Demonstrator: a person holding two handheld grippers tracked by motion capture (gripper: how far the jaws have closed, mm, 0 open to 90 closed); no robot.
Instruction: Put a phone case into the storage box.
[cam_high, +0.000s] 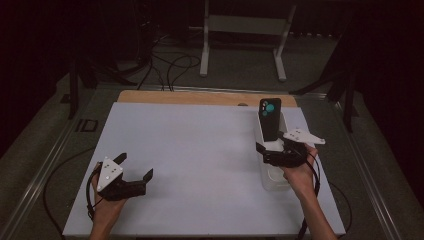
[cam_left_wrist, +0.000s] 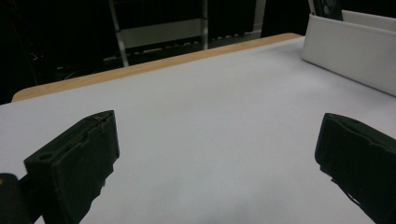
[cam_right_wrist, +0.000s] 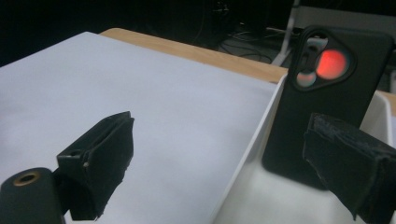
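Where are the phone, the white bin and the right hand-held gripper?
phone (cam_right_wrist: 327, 93), right gripper view, middle of its black back.
white bin (cam_high: 260, 137), high view, left wall.
right hand-held gripper (cam_high: 272, 148), high view, between its open fingertips.

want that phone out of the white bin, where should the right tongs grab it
Grip the phone by its upper half, coming from above: it stands upright, leaning on the white bin's far end, its top clear of the rim. The right tongs are open beside it.
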